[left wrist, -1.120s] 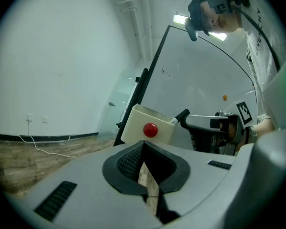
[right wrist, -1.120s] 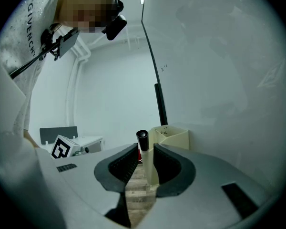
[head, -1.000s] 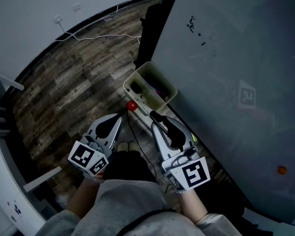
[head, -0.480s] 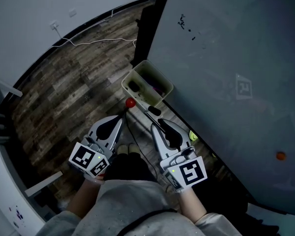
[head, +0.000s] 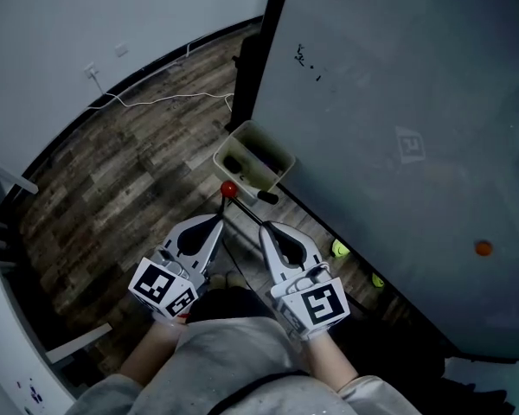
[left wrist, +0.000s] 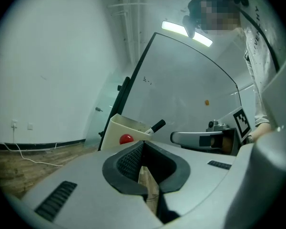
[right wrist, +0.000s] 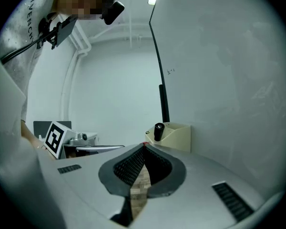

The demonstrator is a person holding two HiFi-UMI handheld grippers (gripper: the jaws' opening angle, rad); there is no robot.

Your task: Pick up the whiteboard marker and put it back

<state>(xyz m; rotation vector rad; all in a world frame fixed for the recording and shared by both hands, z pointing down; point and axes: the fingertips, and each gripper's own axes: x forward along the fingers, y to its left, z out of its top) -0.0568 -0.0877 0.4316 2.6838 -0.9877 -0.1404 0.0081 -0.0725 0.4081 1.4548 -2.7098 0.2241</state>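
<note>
Currently both sets of fingers are clenched on nothing: left gripper, right gripper. Whiteboard marker sits tilted in the beige tray at the whiteboard, black end poking over the rim, red ball just beside.

You stand in a bare office or classroom. It shows in the large pale whiteboard on its dark frame, the cream plastic tray beside the board's lower edge, the grey-brown wood-plank floor, the plain white wall with a socket and a trailing white cable, and the ceiling strip light.
</note>
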